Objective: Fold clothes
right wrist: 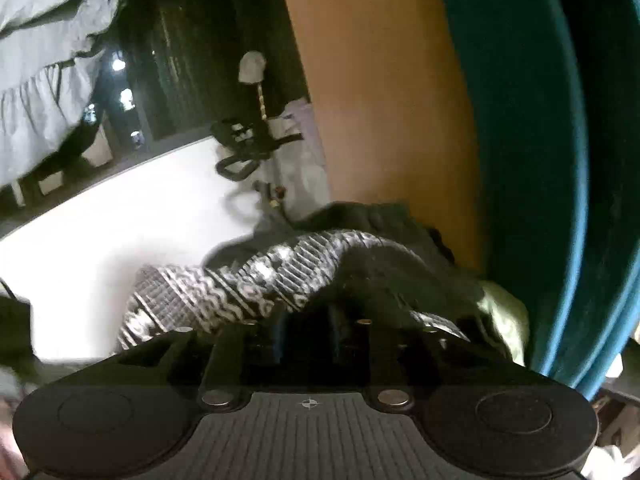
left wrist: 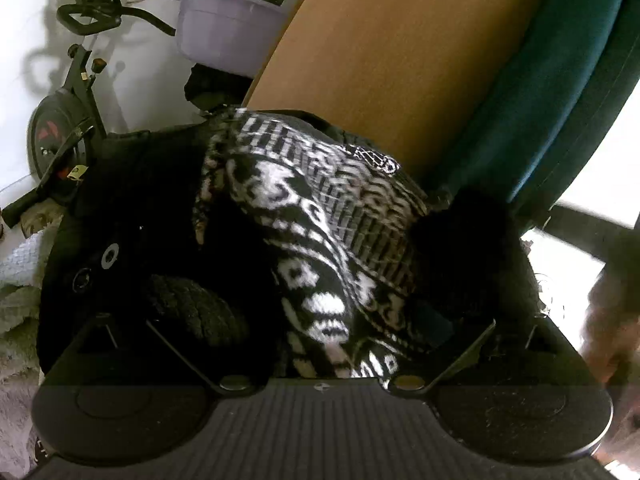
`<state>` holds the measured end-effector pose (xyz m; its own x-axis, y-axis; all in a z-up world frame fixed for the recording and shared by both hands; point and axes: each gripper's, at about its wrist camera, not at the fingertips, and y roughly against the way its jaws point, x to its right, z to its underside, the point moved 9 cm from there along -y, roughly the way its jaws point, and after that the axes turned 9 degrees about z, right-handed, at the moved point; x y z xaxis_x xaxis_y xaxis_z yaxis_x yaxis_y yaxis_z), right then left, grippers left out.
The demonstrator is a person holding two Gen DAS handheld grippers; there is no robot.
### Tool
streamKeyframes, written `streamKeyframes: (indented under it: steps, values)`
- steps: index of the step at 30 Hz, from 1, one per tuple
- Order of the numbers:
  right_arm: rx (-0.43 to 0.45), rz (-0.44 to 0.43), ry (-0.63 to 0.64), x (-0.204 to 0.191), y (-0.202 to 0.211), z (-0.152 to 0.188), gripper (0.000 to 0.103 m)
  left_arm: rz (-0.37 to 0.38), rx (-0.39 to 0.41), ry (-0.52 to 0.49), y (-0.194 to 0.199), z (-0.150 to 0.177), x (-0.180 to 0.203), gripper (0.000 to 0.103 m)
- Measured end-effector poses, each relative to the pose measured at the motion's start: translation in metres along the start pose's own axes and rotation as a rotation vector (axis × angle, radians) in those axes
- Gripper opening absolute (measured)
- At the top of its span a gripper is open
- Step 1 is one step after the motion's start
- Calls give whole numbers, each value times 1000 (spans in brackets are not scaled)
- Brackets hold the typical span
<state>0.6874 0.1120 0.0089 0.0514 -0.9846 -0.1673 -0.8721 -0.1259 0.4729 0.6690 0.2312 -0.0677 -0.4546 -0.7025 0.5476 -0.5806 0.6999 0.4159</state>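
Black-and-white patterned knit fills the space right in front of both cameras: the garment (left wrist: pixel 320 240) is bunched up between the left tool (left wrist: pixel 324 312) and the right tool (right wrist: pixel 308 320), lifted clear of whatever lies below it. On the left, cloth runs straight down between the two fingers (left wrist: pixel 192 312) and into the throat of the tool, so it looks to be gripping the garment, though the dark fabric hides how far the jaws stand. On the right, the fingers sit close together with a black fold draped over their tips, and I judge that tool clamped on the garment as well.

Behind it stand a tan wooden panel (left wrist: pixel 400 60) and a teal curtain (right wrist: pixel 520 160); further off are an exercise bike (left wrist: pixel 68 128) and a lilac plastic tub (left wrist: pixel 224 28). No tabletop shows in either view, so I cannot say what the garment hangs over.

By my reading the step is the pick-up and shake-out, with no fold yet made. Next the two tools would need to draw apart to pull the knit taut and flat, then lower it onto a surface before any edge is brought over
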Motion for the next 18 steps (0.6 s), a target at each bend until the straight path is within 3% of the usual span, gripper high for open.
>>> streamKeyframes:
  steps: [4, 8, 12, 16, 18]
  values:
    - [2, 20, -20, 5, 7, 3, 36, 14, 14, 20, 2, -1, 2, 98]
    - [-23, 0, -48, 15, 7, 6, 36, 66, 55, 53, 11, -7, 11, 99]
    - [-40, -16, -113, 23, 4, 8, 37, 91, 32, -1, 11, -5, 28, 101]
    - [-50, -23, -150, 23, 1, 6, 38, 6, -43, -158, -6, 10, 43, 101]
    - [-53, -49, -185, 23, 5, 5, 48, -48, -58, -195, -13, 13, 39, 100]
